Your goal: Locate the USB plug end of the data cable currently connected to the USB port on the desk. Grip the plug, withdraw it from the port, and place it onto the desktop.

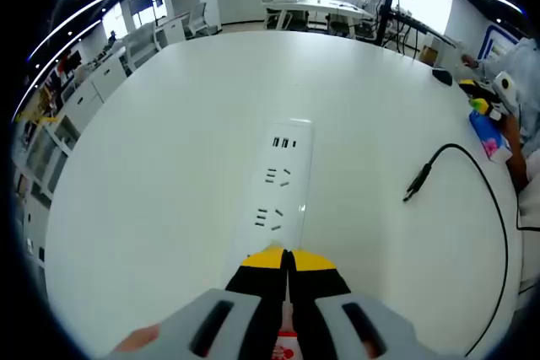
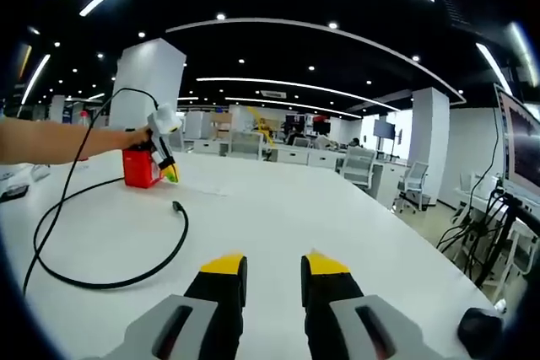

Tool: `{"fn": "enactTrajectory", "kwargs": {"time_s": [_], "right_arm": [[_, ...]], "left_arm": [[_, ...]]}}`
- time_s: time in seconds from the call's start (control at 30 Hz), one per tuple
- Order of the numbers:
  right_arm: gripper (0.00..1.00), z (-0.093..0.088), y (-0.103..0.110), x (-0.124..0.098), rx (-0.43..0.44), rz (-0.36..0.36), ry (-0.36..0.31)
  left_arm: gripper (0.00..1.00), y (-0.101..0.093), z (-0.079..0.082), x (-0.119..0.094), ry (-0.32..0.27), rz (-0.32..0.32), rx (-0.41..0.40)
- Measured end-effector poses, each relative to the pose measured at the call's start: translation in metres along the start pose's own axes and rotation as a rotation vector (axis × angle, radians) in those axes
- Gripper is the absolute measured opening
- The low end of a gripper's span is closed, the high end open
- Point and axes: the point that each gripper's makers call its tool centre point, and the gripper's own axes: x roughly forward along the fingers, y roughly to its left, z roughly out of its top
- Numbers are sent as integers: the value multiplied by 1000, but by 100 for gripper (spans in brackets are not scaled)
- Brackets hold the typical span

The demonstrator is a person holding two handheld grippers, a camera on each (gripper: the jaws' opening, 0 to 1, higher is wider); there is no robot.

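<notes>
Here, cable (image 1: 472, 176) end cut off past desk (image 1: 169, 141) edge.

Desk (image 1: 169, 166) smooth white, slight sheen; power strip (image 1: 283, 179) white plastic; cable (image 2: 101, 276) black, rubbery, matt.

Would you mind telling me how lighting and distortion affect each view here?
Left gripper view: bright windows wash out the far room, and fisheye bows the white table. Right gripper view: dark ceiling, light strips bent into arcs, the black cable sharp.
</notes>
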Motion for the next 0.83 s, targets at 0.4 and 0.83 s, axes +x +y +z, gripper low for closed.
{"fn": "enactTrajectory", "kwargs": {"time_s": [0.4,0.83], "right_arm": [[30,0,-7,-3,1,-26,-13],[32,7,-5,-6,11,-23,-47]], "left_arm": [[2,-2,0,1,1,2,0],[2,-3,0,1,2,1,0]]}}
